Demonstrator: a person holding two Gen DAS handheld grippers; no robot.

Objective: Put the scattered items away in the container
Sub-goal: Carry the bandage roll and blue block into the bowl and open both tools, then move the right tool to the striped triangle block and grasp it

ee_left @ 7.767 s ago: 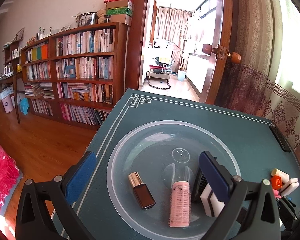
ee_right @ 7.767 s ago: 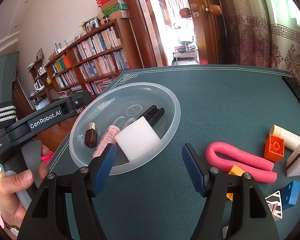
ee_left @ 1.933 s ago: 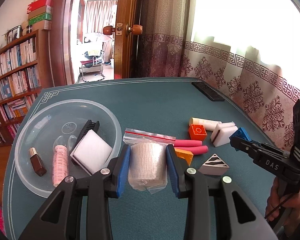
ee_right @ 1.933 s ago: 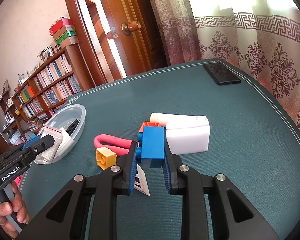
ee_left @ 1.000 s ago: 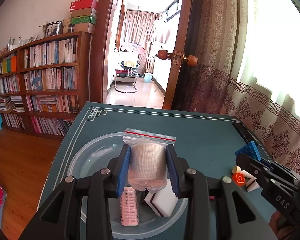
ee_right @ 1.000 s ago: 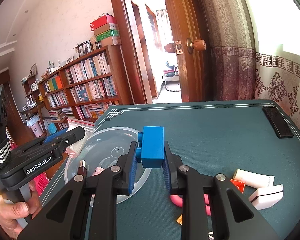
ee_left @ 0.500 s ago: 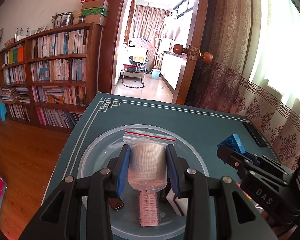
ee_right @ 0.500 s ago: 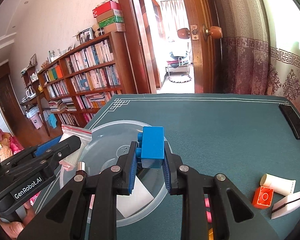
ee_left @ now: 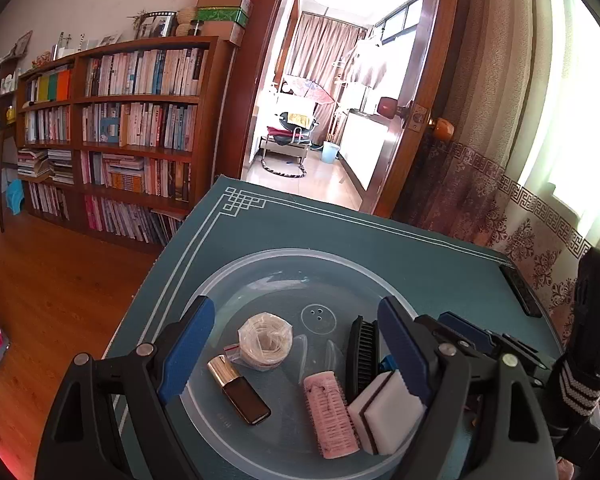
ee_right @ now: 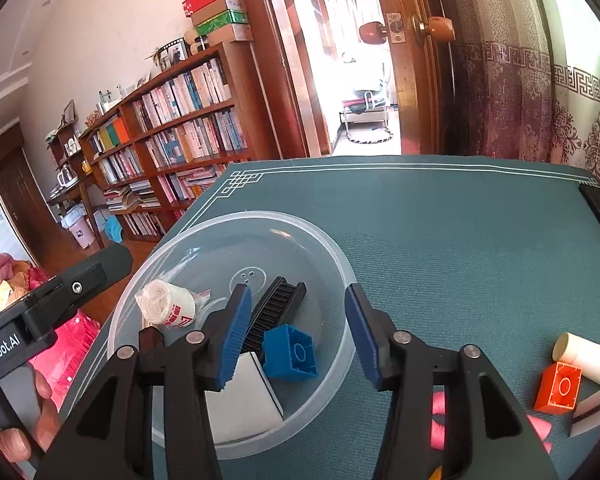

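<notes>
Container: clear round plastic bowl (ee_left: 260, 264), shallow, three small holes at the centre of its base, sitting on the teal table mat (ee_right: 440, 216) near the mat's corner with the white fret pattern.

Contents, left wrist view:
- bagged roll of beige bandage (ee_left: 265, 340), on end, bag's red strip at its lower left
- small dark bottle with gold cap (ee_left: 239, 389), lying flat, just beside the roll
- pink hair roller (ee_left: 331, 414), lying flat
- white sponge with dark layer (ee_left: 386, 412), tilted, touching the roller
- black comb (ee_left: 362, 354), leaning along the bowl's right side

Right wrist view adds a blue building brick (ee_right: 291, 352), hollow underside facing the camera, resting against the comb and the sponge (only a sliver of it shows in the left view).

Left gripper (ee_left: 296, 350): jaws spread wide, nothing between them, poised over the bowl.
Right gripper (ee_right: 296, 330): jaws also wide apart and empty, above the bowl's near right rim.

Outside the bowl, on the mat to the right: orange brick (ee_right: 559, 387), cream tube (ee_right: 584, 357), pink foam curler (ee_right: 440, 420), partly hidden.
</notes>
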